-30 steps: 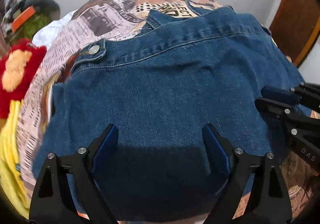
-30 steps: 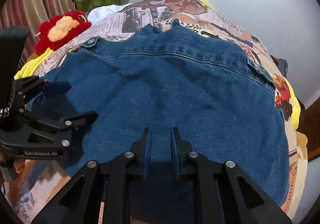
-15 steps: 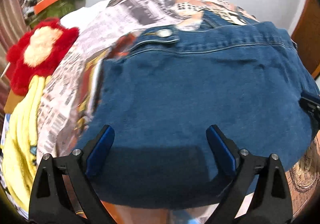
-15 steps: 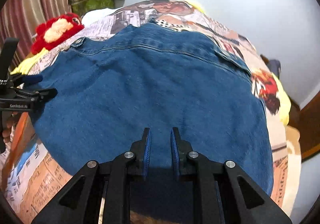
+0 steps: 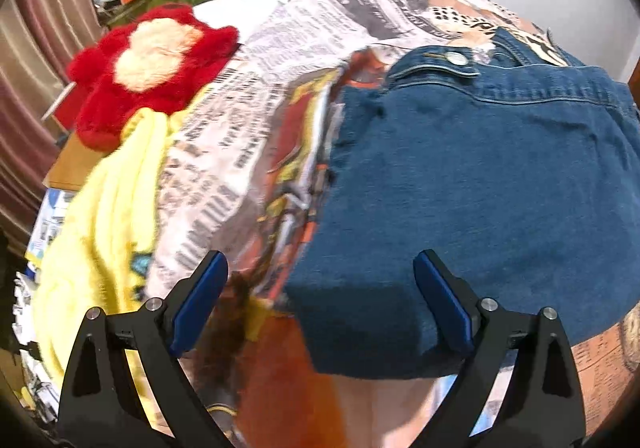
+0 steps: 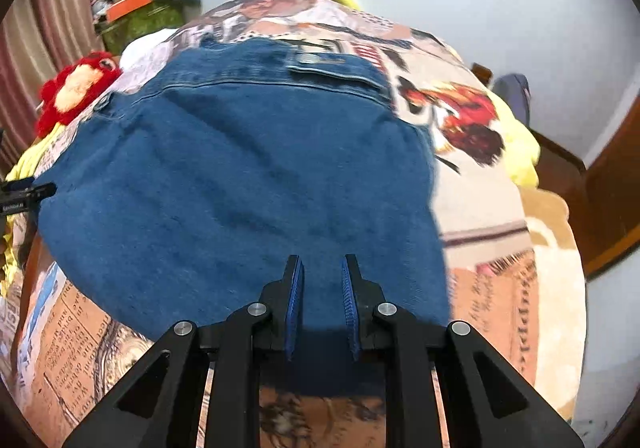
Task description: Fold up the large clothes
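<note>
Denim garment (image 6: 240,184) flat on printed bedspread (image 6: 480,268), nothing contained

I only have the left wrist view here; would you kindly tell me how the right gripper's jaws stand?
Observer: The right gripper is narrowed almost shut over the near hem of the blue denim garment.
Operator: Thank you. What lies beyond the denim on that gripper's side?
Observer: Bare newspaper-print bedspread, with a fuzzy yellow fabric at its far edge.
</note>
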### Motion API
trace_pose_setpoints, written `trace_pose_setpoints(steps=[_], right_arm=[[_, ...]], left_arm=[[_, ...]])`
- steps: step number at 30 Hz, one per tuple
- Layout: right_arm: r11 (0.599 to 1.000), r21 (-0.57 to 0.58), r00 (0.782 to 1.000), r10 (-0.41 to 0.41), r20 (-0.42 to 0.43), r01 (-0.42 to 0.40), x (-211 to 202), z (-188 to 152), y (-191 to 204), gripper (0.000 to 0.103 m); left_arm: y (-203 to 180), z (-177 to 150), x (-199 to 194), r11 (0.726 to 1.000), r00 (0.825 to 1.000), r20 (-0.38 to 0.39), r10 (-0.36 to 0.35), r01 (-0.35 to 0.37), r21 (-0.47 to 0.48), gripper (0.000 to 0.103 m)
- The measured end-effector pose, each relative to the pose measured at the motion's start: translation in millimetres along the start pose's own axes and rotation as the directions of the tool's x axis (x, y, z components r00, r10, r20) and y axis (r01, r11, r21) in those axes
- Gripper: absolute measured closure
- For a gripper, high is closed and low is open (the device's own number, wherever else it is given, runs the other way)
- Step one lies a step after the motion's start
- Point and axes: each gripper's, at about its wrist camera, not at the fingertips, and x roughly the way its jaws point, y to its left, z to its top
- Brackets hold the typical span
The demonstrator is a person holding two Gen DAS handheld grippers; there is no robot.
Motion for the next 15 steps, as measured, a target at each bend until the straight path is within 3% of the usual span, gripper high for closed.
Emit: trace_pose_setpoints(steps=[2, 6, 9, 15], right_arm=[[0.999, 0.027, 0.999, -0.028, -0.016, 0.028, -2, -3, -12, 0.088], [0.996, 0.088, 0.999, 0.011, -0.035, -0.008, -6, -12, -28, 0.088], [0.991, 0.079, 0.994, -0.1, -0.05, 0.104, -10, -17, -33, 0.088], [0.983, 0.184, 0.999, 0.014, -0.045, -0.006, -31, -17, -44, 0.088]], left_arm=[[3, -3, -4, 1.0, 1.0, 0.003, 0.02, -0.02, -0.002, 0.007], [13, -8, -20, 0.999, 1.0, 0.011, 0.025, -0.024, -0.033, 0.008], [16, -15, -35, 0.999, 0.999, 0.023, 0.028, -0.027, -0.046, 0.008], [13, -30, -57, 0.99, 0.996, 0.046, -0.078, 0.083, -0.111, 0.008]])
